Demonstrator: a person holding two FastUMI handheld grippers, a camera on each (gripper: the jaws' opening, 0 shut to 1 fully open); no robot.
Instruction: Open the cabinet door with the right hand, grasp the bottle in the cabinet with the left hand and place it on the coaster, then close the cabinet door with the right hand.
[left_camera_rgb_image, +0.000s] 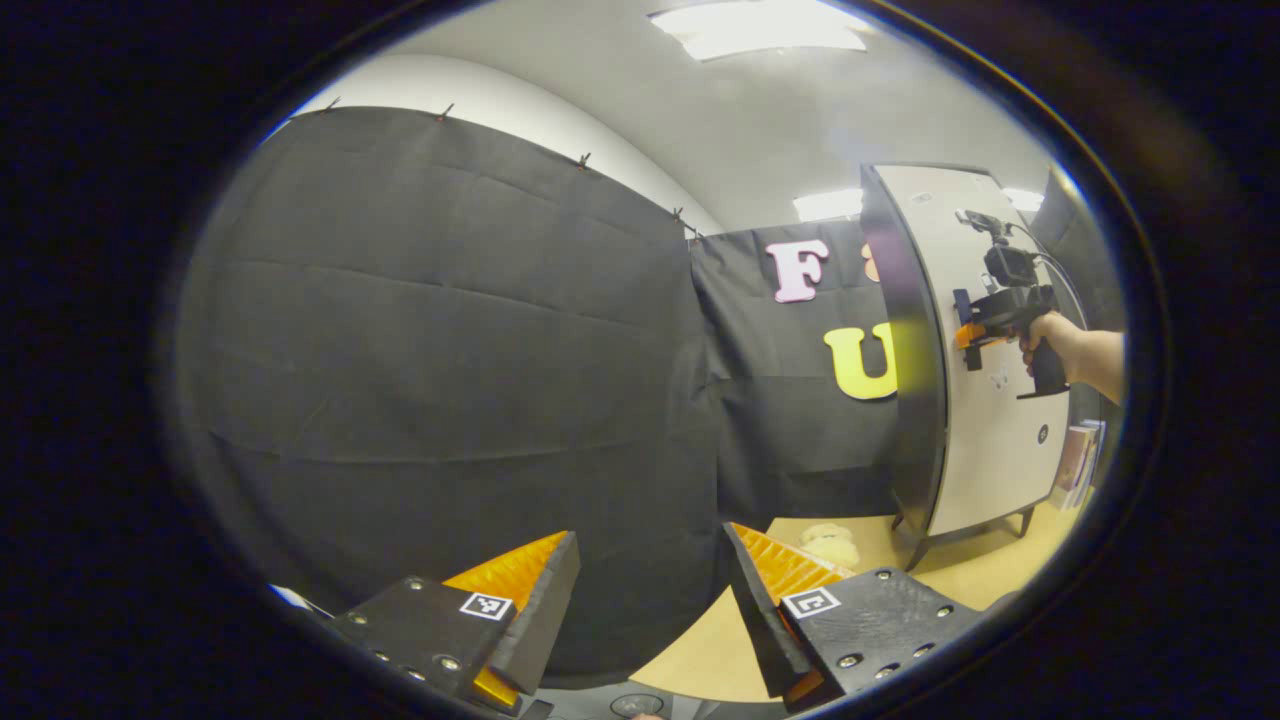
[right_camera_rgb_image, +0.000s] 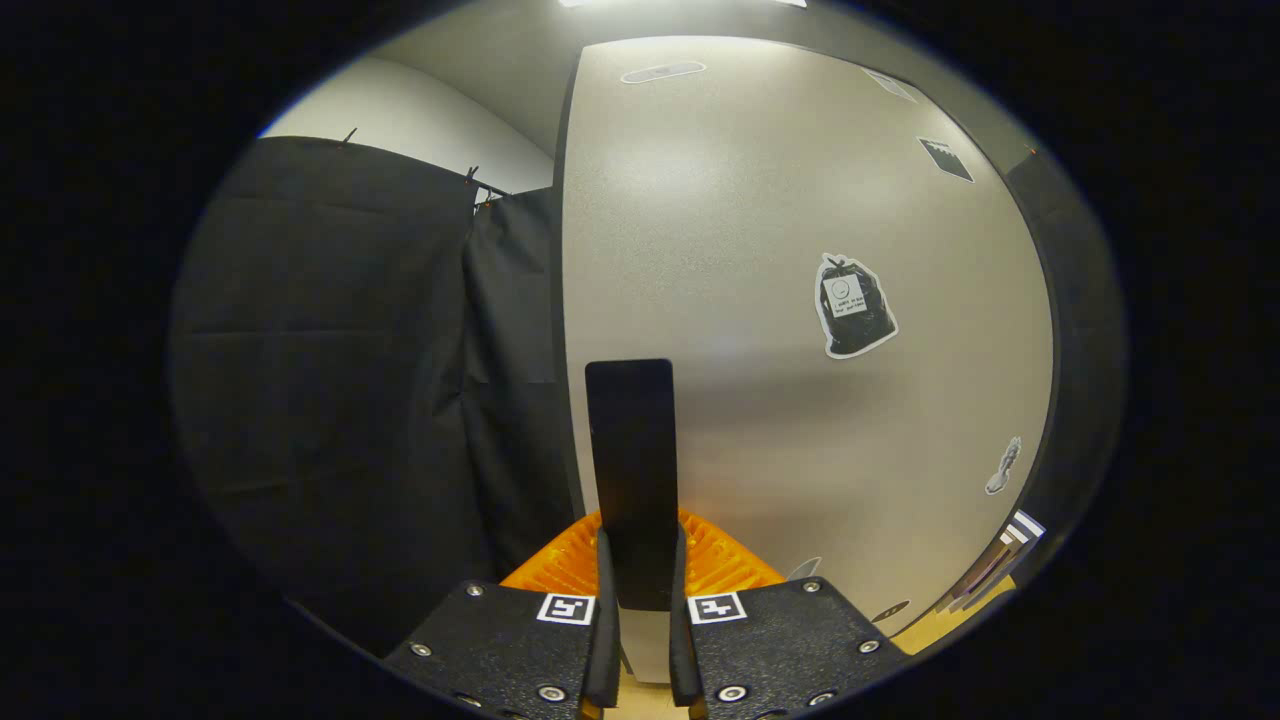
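Between the right gripper (right_camera_rgb_image: 637, 600) jaws, the cabinet door (right_camera_rgb_image: 800, 300) handle (right_camera_rgb_image: 630, 470) is clamped so the door can be swung. The left gripper (left_camera_rgb_image: 650, 610) is held wide open, empty, ready for the bottle, hidden beyond it.

Each tool (left_camera_rgb_image: 650, 600) carries dark screw-studded finger blocks (right_camera_rgb_image: 780, 640) with square black-and-white markers (right_camera_rgb_image: 566, 608).

Light wooden tabletop (left_camera_rgb_image: 720, 650) runs along foot of black cloth wall. Cabinet (left_camera_rgb_image: 985, 400) stands on it at far right on short dark splayed legs, door swung out. Small pale, soft-looking object (left_camera_rgb_image: 832, 543) lies on tabletop just left of cabinet legs; too blurred to identify.
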